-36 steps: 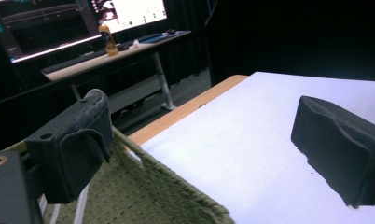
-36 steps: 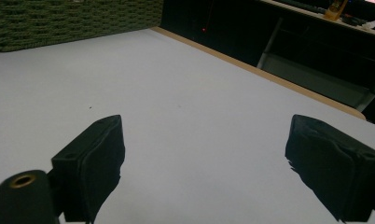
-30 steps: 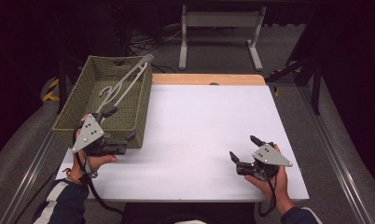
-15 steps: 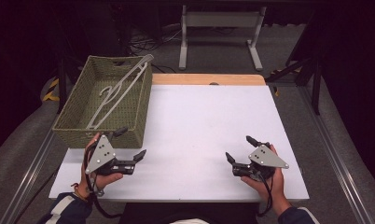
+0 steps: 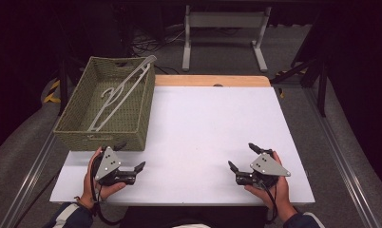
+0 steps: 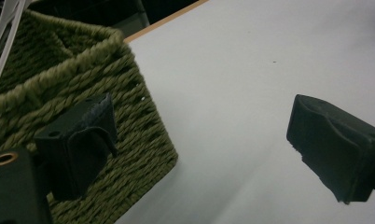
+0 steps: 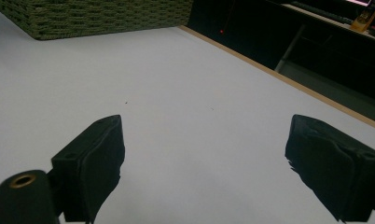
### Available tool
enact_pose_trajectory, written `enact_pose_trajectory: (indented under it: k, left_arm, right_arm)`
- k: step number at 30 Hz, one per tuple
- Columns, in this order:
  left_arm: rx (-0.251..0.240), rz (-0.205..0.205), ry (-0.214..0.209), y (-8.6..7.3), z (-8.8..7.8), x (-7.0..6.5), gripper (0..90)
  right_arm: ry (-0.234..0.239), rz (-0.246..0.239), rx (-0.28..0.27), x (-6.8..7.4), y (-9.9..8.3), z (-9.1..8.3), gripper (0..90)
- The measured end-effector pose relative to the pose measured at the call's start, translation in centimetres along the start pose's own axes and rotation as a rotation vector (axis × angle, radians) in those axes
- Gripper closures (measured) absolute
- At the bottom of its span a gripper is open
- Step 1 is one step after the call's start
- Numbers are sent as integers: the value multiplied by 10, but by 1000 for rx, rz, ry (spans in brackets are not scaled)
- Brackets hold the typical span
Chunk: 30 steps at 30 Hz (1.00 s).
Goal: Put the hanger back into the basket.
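Note:
A green woven basket (image 5: pixel 103 137) stands at the table's left side with a white clothes hanger (image 5: pixel 123 91) lying slantwise in it, one end over the far right rim. My left gripper (image 5: pixel 131 155) rests open just in front of the basket's near right corner, nothing between its jaws. In the left gripper view the left gripper (image 6: pixel 199 140) has the basket (image 6: pixel 50 88) close behind its left jaw, and a bit of the hanger (image 6: pixel 6 28) shows at top left. My right gripper (image 5: pixel 241 155) rests open and empty near the front right. The right gripper (image 7: pixel 204 154) faces bare table.
The white table (image 5: pixel 213 118) has a wooden strip (image 5: pixel 210 80) along its far edge. Beyond it stands a metal frame (image 5: pixel 224 28) on a grey floor. The basket (image 7: pixel 92 16) shows far off in the right gripper view.
My left gripper has drawn back from the basket's near rim and down toward the table's front edge. The right gripper has shifted only slightly.

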<state>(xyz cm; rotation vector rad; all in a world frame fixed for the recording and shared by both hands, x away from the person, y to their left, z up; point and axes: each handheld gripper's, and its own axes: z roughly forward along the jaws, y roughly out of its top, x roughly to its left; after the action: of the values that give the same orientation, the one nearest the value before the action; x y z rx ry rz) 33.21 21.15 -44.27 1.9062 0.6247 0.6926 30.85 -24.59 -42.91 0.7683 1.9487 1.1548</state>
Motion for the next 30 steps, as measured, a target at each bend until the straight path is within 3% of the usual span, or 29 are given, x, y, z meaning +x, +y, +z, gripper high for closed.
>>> enact_pose_trajectory:
  k: [4, 10, 19, 30]
  left_arm:
    - [7, -13, -10, -2, 2, 0, 89]
    - [8, 18, -19, -1, 3, -3, 81]
    - [-17, 32, -38, 1, -1, -4, 42]
    - [-11, 17, -40, 1, 0, -4, 35]
  right_arm:
    - [3, 7, 7, -1, -1, 1, 121]
    - [0, -3, 14, 0, -2, 0, 121]
    - [3, -7, 8, 1, 0, -2, 121]
    - [12, -15, 15, 3, 0, -1, 120]
